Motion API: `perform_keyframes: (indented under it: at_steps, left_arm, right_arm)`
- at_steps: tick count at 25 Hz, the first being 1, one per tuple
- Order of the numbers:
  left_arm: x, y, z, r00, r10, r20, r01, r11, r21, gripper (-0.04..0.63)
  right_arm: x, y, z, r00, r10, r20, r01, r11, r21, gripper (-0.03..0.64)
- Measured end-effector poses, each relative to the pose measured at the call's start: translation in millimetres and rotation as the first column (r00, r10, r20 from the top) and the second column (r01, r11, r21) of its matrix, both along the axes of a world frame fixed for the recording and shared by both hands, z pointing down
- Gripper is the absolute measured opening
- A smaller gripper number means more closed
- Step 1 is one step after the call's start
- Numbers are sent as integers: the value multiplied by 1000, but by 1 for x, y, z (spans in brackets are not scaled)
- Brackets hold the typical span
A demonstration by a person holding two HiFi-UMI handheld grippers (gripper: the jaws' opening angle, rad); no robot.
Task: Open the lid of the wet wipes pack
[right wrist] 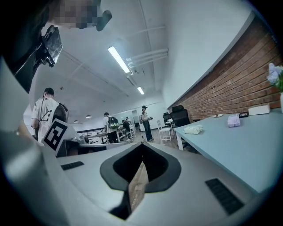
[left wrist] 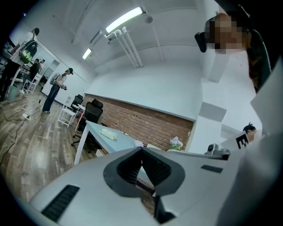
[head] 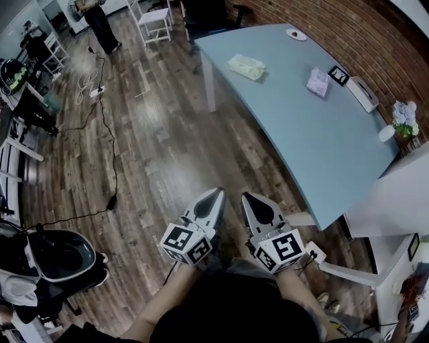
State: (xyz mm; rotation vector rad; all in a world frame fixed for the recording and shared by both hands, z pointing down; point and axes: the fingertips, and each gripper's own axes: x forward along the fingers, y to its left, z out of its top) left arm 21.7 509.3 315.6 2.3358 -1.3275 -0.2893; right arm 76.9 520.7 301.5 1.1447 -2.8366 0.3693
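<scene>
Both tools are low in front of me, over the floor (head: 154,147), well short of the table (head: 315,154).
- Left gripper (head: 216,193): jaws together at the tips, nothing between them.
- Right gripper (head: 248,197): jaws pressed together, empty.

Surface: pale blue table top on white legs, with the brick wall (head: 355,33) running along its far side.
- The wet wipes pack (head: 246,66) lies flat near the table's far left corner, well apart from both grippers. I cannot tell its lid state; it is too small.
- Further along the top is a small lilac packet (head: 318,82), with a marker card (head: 338,75) just beside it.
- A white box (head: 362,93) sits near the wall edge.
- Flowers (head: 404,118) stand at the wall end.
- A small plate (head: 295,34) sits at the far corner.

Room:
- The floor is dark wood planks, with a black cable (head: 112,134) trailing across it.
- Past the table, a white chair (head: 155,19) and a person (head: 100,27) stand.
- The ceiling is white, with strip lights (left wrist: 126,18).
</scene>
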Motion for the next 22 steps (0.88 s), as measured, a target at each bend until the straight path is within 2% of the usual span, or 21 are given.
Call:
perform_keyframes:
  at_steps: [14,22]
  left_arm:
    - [-25,-145,-8,996,91,-8,-91,996,2,14]
    - [-35,-207,-9,988,153,0,-153,988,5,14]
  right_arm:
    - [-32,-133,-2,998,63,-32,-63,998,-13,15]
    - [-49,-194,-3,993,110,-41,-111,994,-14,15]
